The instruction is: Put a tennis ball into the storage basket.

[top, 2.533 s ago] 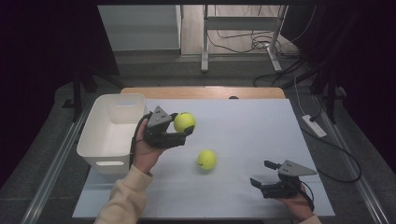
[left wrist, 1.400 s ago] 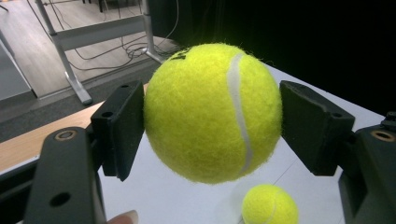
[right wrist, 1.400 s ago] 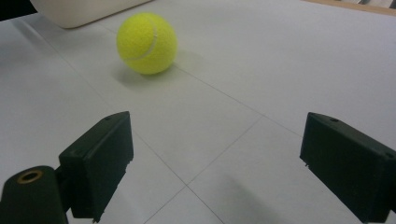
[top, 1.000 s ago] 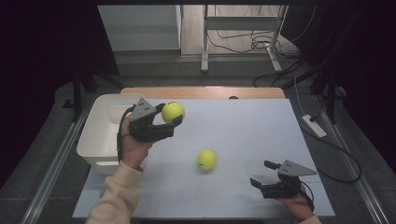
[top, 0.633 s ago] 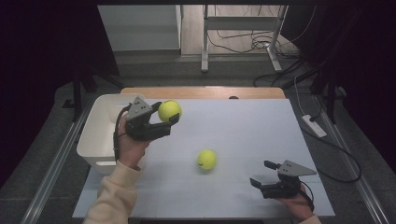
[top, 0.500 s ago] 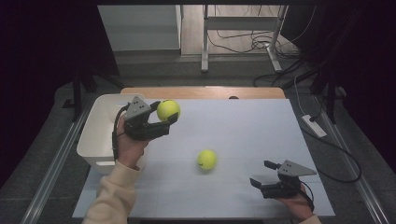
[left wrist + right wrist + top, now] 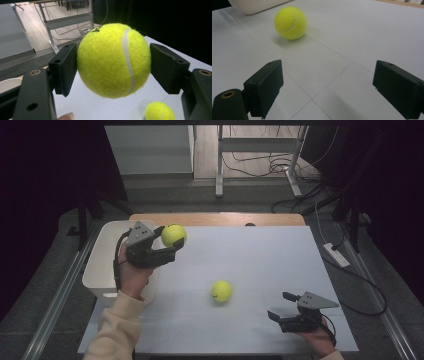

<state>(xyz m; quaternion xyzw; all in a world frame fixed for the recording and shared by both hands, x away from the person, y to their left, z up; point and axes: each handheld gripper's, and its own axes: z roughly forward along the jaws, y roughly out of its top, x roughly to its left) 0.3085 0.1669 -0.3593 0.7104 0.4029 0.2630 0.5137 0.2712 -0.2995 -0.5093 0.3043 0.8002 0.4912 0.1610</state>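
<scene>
My left gripper (image 7: 172,239) is shut on a yellow tennis ball (image 7: 173,235), held in the air beside the right rim of the white bin (image 7: 102,265). The left gripper view has that ball (image 7: 113,60) pinched between both black pads. A second tennis ball (image 7: 221,291) lies on the white table sheet near the middle; in the right gripper view this ball (image 7: 290,23) sits ahead and to the left. My right gripper (image 7: 281,306) rests low at the front right of the table, jaws open and nothing between them.
The white bin stands at the table's left edge. A wooden strip (image 7: 215,219) runs along the far edge of the sheet. Beyond the table are a metal frame (image 7: 260,145) and cables on the floor; a power strip (image 7: 336,255) lies to the right.
My left gripper has carried the tennis ball up and leftward, from over the sheet toward the bin's rim. The right gripper and the loose ball have stayed put.
</scene>
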